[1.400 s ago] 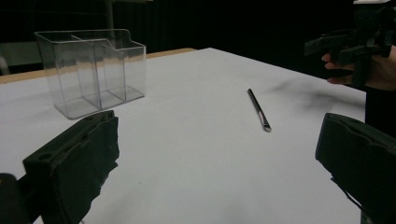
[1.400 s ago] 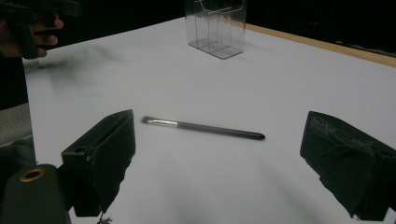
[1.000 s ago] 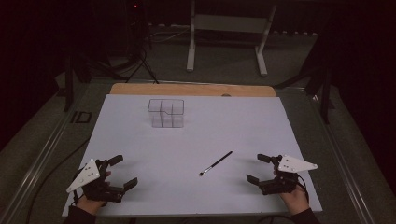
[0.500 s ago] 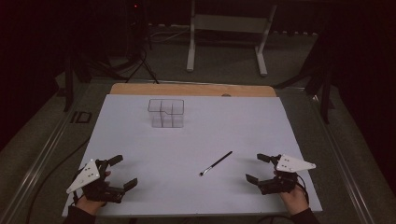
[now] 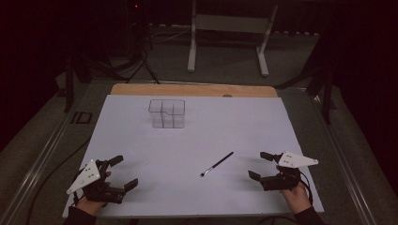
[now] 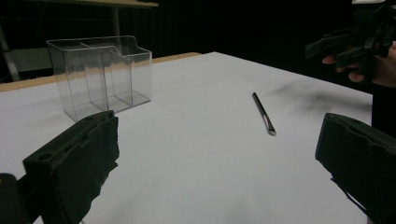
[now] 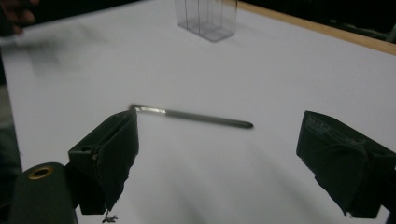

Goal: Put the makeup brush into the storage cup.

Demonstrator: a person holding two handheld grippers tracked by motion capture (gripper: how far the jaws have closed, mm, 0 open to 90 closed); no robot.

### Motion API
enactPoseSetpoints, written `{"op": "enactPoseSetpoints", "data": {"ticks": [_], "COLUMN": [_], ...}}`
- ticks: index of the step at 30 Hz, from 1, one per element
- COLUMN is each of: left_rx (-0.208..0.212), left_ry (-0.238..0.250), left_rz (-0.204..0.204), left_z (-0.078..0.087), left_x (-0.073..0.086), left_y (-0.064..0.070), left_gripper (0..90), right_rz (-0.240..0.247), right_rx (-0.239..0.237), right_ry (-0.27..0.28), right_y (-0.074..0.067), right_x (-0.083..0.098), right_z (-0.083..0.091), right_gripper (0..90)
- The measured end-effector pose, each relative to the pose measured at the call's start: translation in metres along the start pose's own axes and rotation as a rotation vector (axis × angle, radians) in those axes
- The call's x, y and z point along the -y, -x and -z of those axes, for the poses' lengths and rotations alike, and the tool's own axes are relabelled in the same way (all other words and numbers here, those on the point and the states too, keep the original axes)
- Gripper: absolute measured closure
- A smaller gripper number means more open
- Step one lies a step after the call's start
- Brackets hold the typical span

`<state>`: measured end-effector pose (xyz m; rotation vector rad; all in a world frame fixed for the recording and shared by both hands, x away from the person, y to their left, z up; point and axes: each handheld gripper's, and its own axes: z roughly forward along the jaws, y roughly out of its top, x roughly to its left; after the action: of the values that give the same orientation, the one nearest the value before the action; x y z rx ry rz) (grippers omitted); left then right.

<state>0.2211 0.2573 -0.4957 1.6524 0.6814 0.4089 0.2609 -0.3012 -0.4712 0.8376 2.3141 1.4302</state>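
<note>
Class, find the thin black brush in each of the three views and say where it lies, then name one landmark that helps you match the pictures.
High view: the brush lies slantwise on the white sheet, right of centre, nearer the right tool.
Left gripper view: right of centre, pointing away, its metal end nearest.
Right gripper view: across the middle, just beyond the open jaws, metal end at left.
Shared landmark: the clear compartment box, farther off than the brush in every view.
</note>
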Motion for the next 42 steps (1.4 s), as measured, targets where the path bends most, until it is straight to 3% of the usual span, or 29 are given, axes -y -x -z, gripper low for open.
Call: {"op": "enactPoseSetpoints", "data": {"ticks": [1, 4, 6, 14, 27, 37, 42], "left_rx": [-0.003, -0.001, -0.001, -0.002, 0.000, -0.001, -0.001], "left_ry": [-0.001, -0.003, -0.005, -0.006, -0.010, -0.009, -0.009], "left_rz": [-0.003, -0.007, -0.009, -0.011, -0.013, -0.012, -0.012], "left_z": [0.000, 0.000, 0.000, -0.001, -0.001, -0.001, -0.001], "left_x": [0.000, 0.000, 0.000, 0.000, -0.001, -0.001, -0.001], "left_y": [0.000, 0.001, 0.001, 0.001, 0.002, 0.001, 0.001], "left_gripper": [1.1, 1.1, 1.1, 1.1, 1.1, 1.1, 1.1], "right_rz": [0.027, 0.031, 0.046, 0.080, 0.141, 0.159, 0.215], "right_rx": [-0.031, -0.058, -0.090, -0.125, -0.276, -0.325, -0.358], "right_ry": [-0.029, -0.060, -0.117, -0.206, -0.405, -0.476, -0.528], "right_y": [0.002, 0.004, 0.008, 0.015, 0.025, 0.030, 0.031], "right_x": [-0.003, -0.006, -0.009, -0.017, -0.020, -0.022, -0.026], "right_z": [-0.002, -0.005, -0.009, -0.016, -0.041, -0.050, -0.056], "right_gripper": [13.0, 12.9, 12.7, 12.8, 13.4, 13.8, 14.2]}}
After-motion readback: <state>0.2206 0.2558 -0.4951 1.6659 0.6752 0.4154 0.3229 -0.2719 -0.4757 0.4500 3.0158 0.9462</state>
